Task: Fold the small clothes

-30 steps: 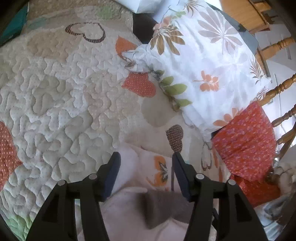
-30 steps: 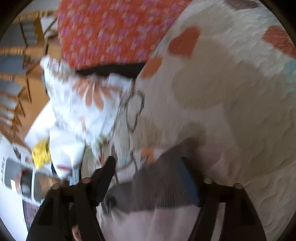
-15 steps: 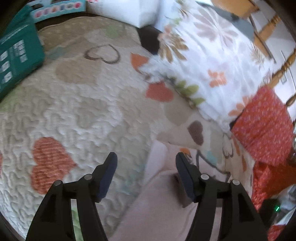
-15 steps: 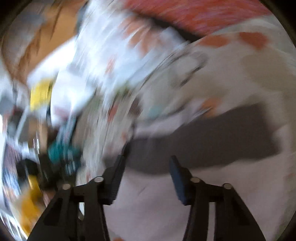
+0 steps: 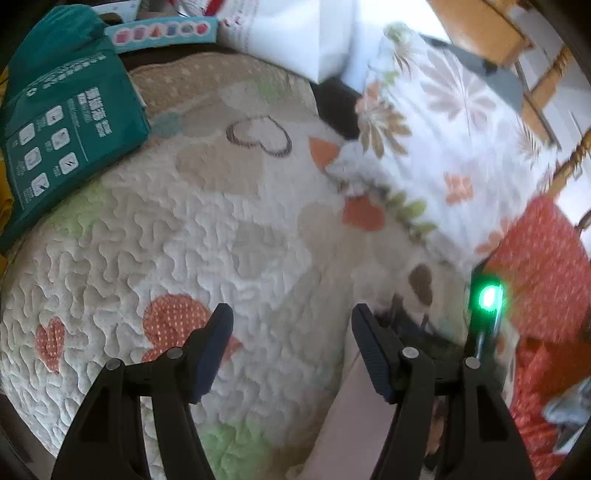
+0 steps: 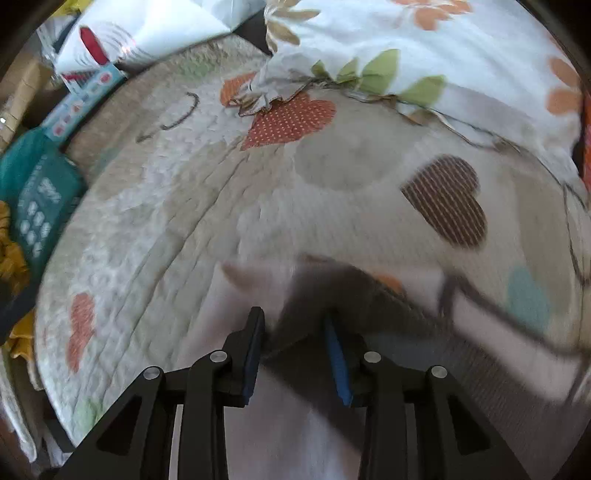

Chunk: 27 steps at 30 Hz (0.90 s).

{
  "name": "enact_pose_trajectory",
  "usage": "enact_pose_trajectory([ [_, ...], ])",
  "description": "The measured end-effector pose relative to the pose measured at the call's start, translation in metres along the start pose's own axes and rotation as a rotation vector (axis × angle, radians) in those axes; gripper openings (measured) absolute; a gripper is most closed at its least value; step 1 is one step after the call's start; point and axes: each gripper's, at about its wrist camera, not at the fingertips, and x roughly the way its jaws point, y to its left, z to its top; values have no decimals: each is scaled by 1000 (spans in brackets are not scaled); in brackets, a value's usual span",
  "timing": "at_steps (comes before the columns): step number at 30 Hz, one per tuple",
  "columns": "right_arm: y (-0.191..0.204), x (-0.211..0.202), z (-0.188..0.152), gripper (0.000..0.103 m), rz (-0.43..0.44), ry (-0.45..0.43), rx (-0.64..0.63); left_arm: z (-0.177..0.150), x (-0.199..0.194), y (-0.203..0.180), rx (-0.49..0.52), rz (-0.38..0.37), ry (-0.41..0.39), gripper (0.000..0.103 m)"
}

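Note:
A small pale pink garment with a grey patch [image 6: 332, 295] lies on the quilted heart-pattern bed cover [image 6: 177, 206]. My right gripper [image 6: 295, 328] hangs just above it, jaws partly open, with cloth between the fingers; no firm pinch shows. In the left wrist view the garment's pink edge [image 5: 351, 413] lies at the lower right. My left gripper [image 5: 291, 325] is open and empty over bare quilt [image 5: 207, 236], left of the garment. The other gripper [image 5: 484, 325], with a green light, shows at the right.
A floral white pillow [image 5: 454, 140] and an orange-red patterned cloth [image 5: 546, 273] lie to the right. A teal package [image 5: 55, 125] and a light blue box [image 5: 162, 33] sit at the far left. A white bag [image 5: 295, 33] stands at the back.
My left gripper has moved left off the garment, which was between its jaws, onto bare quilt. My right gripper has swung round fast and narrowed over the garment's grey patch.

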Motion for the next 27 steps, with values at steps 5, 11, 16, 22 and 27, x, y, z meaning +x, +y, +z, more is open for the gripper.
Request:
enact_pose_trajectory([
  [5,-7,-46,3,39,33,-104,83,-23,15,-15,109,-18,102,66],
  [11,-37,-118,-54,40,-17,-143,96,-66,38,-32,240,-69,281,71],
  [16,-74,-171,-132,40,-102,-174,105,-88,46,-39,326,6,318,3],
  [22,-135,-215,-208,40,-168,-232,252,-86,31,-19,266,29,284,3],
  [27,-175,-224,-242,40,-113,-261,402,-95,31,-16,255,67,269,4],
])
